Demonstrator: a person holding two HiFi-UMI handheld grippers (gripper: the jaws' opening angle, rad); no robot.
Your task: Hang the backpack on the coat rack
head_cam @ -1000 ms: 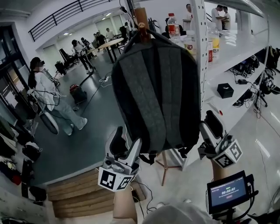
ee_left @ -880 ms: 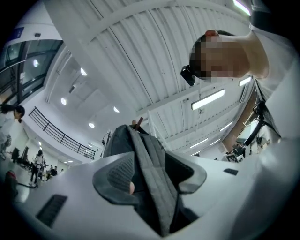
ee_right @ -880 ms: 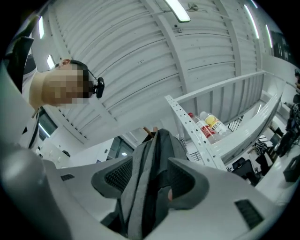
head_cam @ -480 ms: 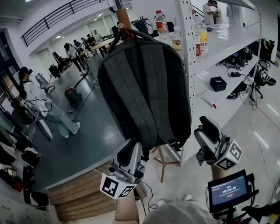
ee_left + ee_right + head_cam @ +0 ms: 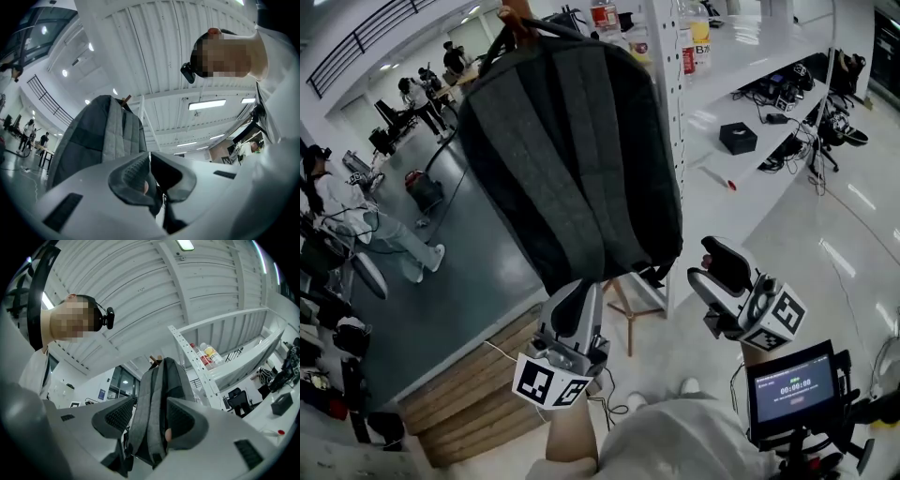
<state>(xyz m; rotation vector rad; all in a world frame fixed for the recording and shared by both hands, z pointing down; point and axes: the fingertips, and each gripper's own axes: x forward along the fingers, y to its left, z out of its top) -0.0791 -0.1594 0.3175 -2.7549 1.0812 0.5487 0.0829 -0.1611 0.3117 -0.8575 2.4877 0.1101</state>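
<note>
The backpack (image 5: 572,150) hangs by its top handle on the coat rack (image 5: 517,13) peg, so the job looks done. Draw both tools down and away without nudging its lower edge. The left hand-held gripper (image 5: 575,302) is clenched on nothing, and the right hand-held gripper (image 5: 722,270) is released, clear of the bag. A second ago the left jaws gaped, and both flanked the bag's bottom.

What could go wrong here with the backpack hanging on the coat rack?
The backpack hangs from a single wooden peg; if seated shallowly, it may slip off.
Bottles stand on the shelf close beside it; a swing could knock them.
The left gripper, shut and empty, is just below its bottom and could bump it.
</note>
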